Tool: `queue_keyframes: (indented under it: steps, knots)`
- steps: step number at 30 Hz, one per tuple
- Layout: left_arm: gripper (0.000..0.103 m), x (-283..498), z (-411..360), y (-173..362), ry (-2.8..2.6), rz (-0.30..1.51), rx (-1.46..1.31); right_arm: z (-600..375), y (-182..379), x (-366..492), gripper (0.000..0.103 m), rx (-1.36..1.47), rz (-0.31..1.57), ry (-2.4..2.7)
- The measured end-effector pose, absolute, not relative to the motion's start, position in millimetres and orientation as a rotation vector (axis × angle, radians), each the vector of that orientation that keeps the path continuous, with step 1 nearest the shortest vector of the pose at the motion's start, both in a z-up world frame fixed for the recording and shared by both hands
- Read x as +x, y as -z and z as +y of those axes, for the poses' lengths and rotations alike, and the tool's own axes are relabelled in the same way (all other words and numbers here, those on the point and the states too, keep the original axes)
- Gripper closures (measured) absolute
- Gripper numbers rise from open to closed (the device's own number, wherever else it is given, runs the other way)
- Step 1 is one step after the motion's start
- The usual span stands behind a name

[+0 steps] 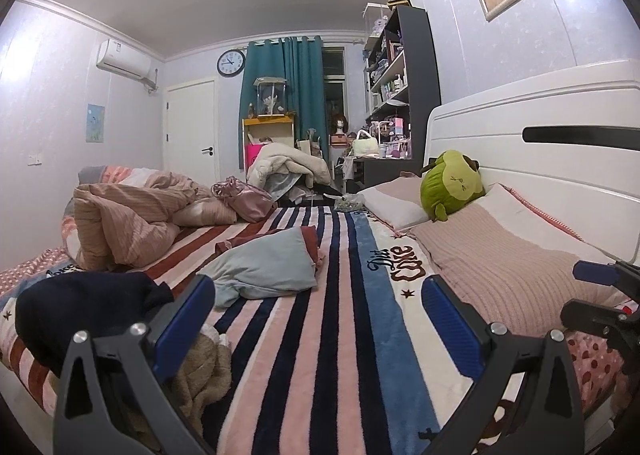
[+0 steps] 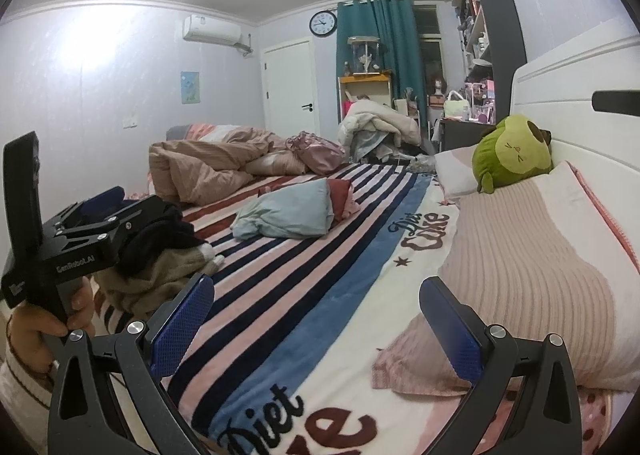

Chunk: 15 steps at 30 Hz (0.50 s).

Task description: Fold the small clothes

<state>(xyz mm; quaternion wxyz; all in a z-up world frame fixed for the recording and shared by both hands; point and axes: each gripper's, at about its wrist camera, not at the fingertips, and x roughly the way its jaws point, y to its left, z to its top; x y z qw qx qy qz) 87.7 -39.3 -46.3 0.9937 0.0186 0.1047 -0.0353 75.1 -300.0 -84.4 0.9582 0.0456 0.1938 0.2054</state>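
A light blue garment (image 1: 266, 267) lies crumpled on the striped blanket (image 1: 340, 315), with a dark red one (image 1: 312, 241) behind it; both also show in the right wrist view (image 2: 292, 211) (image 2: 340, 193). A dark navy garment (image 1: 84, 311) and a tan knitted one (image 1: 200, 367) lie at the near left. My left gripper (image 1: 320, 319) is open and empty above the blanket, right of the navy garment; it also shows in the right wrist view (image 2: 116, 203). My right gripper (image 2: 316, 319) is open and empty near the pillow.
A pink ribbed pillow (image 2: 532, 255) and a green plush toy (image 2: 512, 153) lie along the white headboard (image 1: 540, 135). A bunched beige duvet (image 1: 128, 223) and pink bag (image 1: 244, 201) sit at the far left. Shelves and a cluttered desk stand beyond the bed.
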Motion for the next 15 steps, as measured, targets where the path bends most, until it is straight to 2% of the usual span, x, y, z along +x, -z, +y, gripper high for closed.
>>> queue_keyframes:
  steps: [15]
  knots:
    - [0.001,84.9,-43.9,45.7,0.068,0.204,0.056,-308.0,83.4,76.3,0.000,0.125,0.388,-0.406]
